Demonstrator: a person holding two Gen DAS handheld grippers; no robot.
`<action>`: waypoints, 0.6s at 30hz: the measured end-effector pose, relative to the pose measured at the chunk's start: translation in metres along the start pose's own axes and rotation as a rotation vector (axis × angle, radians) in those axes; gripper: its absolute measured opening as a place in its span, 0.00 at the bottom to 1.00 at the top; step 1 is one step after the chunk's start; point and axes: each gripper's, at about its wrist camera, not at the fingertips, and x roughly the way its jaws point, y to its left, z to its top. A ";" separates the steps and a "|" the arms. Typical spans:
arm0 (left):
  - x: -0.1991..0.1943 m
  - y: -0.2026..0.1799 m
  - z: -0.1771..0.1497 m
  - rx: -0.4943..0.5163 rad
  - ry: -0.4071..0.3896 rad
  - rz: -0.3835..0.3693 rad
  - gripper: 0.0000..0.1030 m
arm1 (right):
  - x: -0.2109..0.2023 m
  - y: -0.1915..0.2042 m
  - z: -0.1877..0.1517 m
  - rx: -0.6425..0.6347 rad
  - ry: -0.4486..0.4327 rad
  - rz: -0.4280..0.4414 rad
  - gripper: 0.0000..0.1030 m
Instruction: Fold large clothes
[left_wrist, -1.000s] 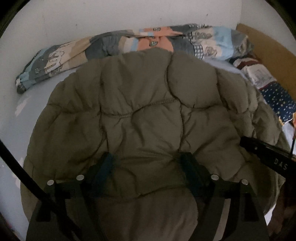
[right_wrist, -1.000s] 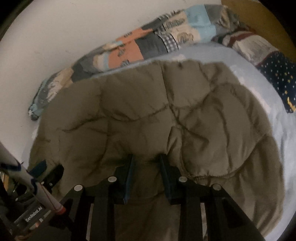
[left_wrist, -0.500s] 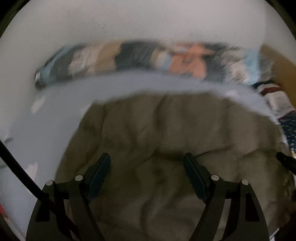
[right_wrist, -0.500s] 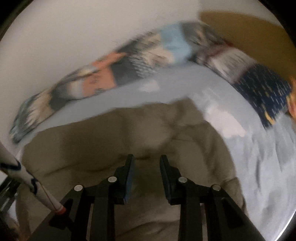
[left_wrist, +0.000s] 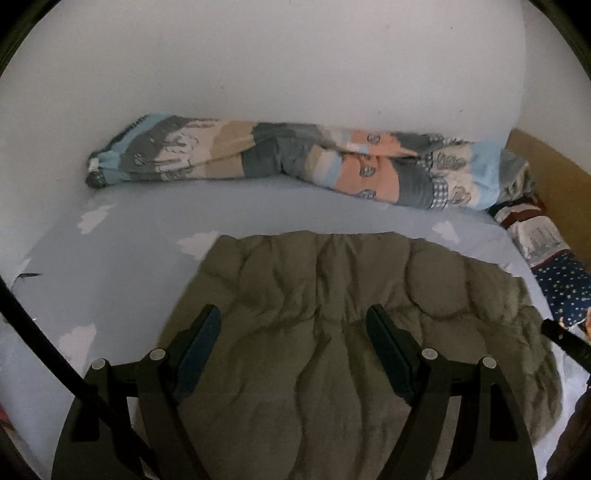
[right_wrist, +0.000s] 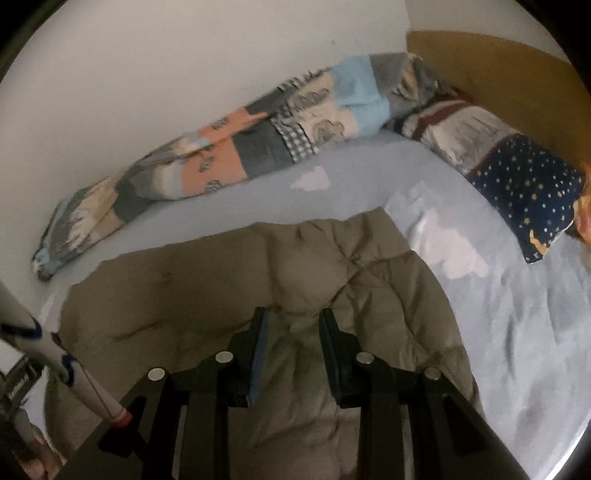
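An olive-green quilted puffer jacket (left_wrist: 351, 314) lies flat on the light-blue bed sheet (left_wrist: 129, 229); it also shows in the right wrist view (right_wrist: 229, 280). My left gripper (left_wrist: 293, 325) hovers above its near part with jaws wide apart and nothing between them. My right gripper (right_wrist: 293, 325) is over the jacket's near right part, jaws a narrow gap apart, with no fabric seen pinched between them. The jacket's near edge is hidden under both grippers.
A rolled patchwork blanket (left_wrist: 295, 162) lies along the white wall (left_wrist: 295, 66). A star-print pillow (right_wrist: 532, 184) and a striped cushion (right_wrist: 454, 125) sit at the right by a brown headboard (right_wrist: 498, 62). A black cable (left_wrist: 40, 350) crosses the left.
Both grippers have pulled back and risen from the jacket. The left jaws, sunk in the fabric a second ago, now stand free. The jacket lies flatter and lower in view.
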 end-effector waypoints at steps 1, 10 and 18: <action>-0.013 0.003 -0.004 -0.006 -0.003 -0.010 0.78 | -0.012 0.001 -0.005 -0.003 -0.014 0.013 0.30; -0.055 0.003 -0.089 -0.001 0.063 0.017 0.78 | -0.084 0.019 -0.082 -0.022 -0.021 0.100 0.30; -0.011 0.007 -0.110 -0.012 0.181 0.093 0.78 | -0.056 0.038 -0.116 -0.079 0.069 0.063 0.31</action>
